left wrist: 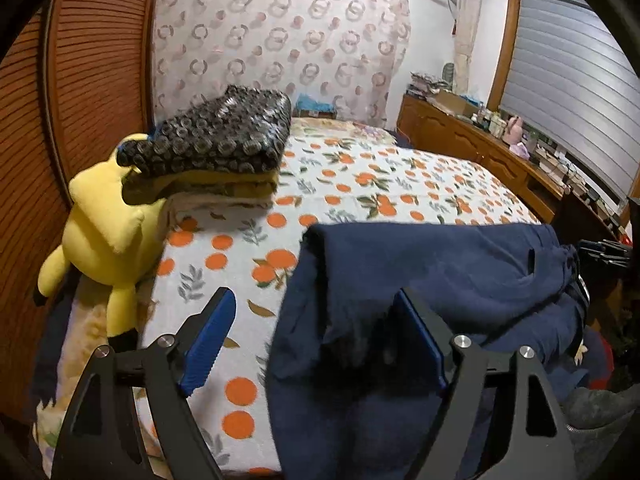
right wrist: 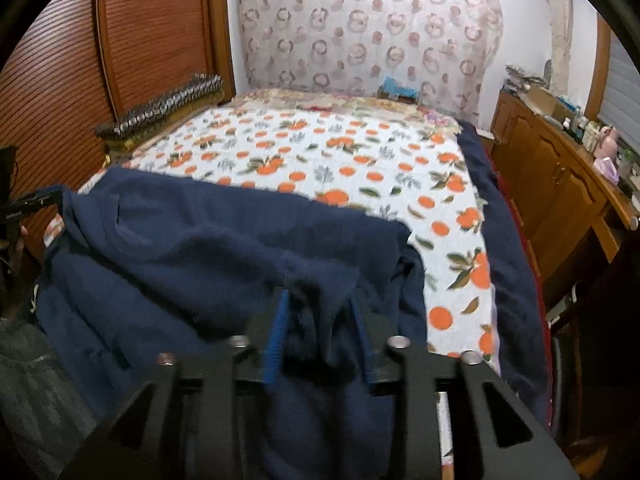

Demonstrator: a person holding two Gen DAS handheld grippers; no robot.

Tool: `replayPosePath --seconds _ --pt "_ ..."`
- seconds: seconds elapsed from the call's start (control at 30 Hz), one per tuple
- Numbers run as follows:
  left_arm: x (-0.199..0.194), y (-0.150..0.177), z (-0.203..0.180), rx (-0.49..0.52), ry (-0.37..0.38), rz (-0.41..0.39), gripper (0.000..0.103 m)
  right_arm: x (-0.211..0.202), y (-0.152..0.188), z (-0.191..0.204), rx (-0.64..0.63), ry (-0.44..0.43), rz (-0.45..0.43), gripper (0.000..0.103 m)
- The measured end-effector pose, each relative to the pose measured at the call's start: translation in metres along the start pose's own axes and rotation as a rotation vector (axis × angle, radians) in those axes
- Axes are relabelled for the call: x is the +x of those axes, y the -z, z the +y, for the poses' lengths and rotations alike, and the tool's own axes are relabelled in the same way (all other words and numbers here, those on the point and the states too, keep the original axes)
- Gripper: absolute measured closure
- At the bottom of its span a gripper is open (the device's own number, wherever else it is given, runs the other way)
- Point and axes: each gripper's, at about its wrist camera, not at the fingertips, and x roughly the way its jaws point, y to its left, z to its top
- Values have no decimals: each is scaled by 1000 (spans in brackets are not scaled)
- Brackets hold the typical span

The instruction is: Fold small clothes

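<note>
A navy blue garment [left wrist: 432,280] lies bunched at the near edge of the bed with the orange-print sheet [left wrist: 360,184]. My left gripper [left wrist: 316,324] is open over the garment's left edge; the right pad rests against cloth, the left pad stands over bare sheet. In the right wrist view the same garment [right wrist: 208,248] spreads across the near left. My right gripper [right wrist: 320,320] is shut on a raised fold of the navy cloth between its blue pads.
A stack of folded clothes [left wrist: 224,148] sits at the bed's left, with a yellow plush toy [left wrist: 108,232] in front. A wooden louvred wardrobe [left wrist: 72,80] runs along the left. A cluttered wooden dresser [right wrist: 560,168] stands at the right.
</note>
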Motion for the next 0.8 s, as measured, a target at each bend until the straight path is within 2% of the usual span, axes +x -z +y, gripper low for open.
replayPosePath --seconds 0.1,0.2,0.3,0.37,0.53,0.7,0.73,0.8 --pt "0 -7 2 5 -2 -10 21 -6 -7 -2 -12 9 -29 52" --pt "6 -16 2 17 -3 -17 21 -2 -12 -4 -26 27 -34 51" --pt "21 -26 3 34 6 -2 21 8 -13 -5 -30 25 -29 43" --pt "35 -34 3 48 7 13 21 17 -15 -8 -25 24 -21 42" --pt "78 -53 1 86 14 97 21 43 -23 -17 -17 44 8 38" --pt "101 -57 -2 96 57 167 22 66 -31 -27 4 51 40 36" --pt "106 -55 -2 94 65 184 23 69 -31 -28 5 52 48 36" --pt "113 -50 -1 87 73 217 32 76 -30 -31 9 45 64 36"
